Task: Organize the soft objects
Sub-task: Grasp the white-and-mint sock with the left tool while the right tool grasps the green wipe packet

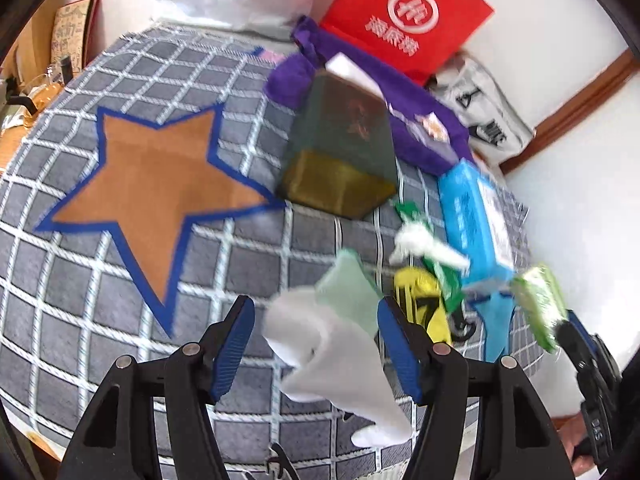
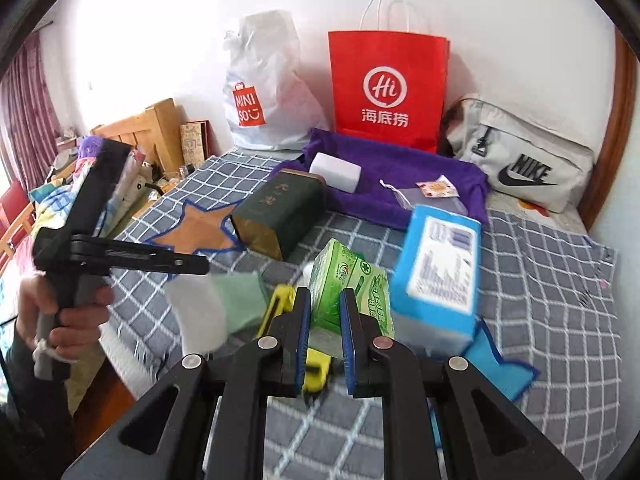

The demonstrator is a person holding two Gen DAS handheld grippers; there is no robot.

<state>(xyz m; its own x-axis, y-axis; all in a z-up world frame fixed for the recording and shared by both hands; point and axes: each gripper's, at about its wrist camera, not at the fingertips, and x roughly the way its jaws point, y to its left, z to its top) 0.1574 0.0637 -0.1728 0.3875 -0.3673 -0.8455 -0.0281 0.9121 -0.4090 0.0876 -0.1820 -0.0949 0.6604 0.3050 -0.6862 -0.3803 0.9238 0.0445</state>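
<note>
Left wrist view: the left gripper [image 1: 316,344] stands half open around a white and pale-green sock [image 1: 332,344] that hangs between its jaws, long axis running down toward the camera, pads seemingly not pressing. Further right, the right gripper [image 2: 325,338] is clamped narrow on a green tissue pack [image 2: 352,292], lifted over the bed [image 2: 560,320].

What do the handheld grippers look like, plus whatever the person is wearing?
Both the left gripper and right gripper have black plastic linkage arms, silver pivot pins and blue ribbed pads on their fingers. The left one has a black pistol-style handle. A dark sleeve covers the left forearm.
</note>
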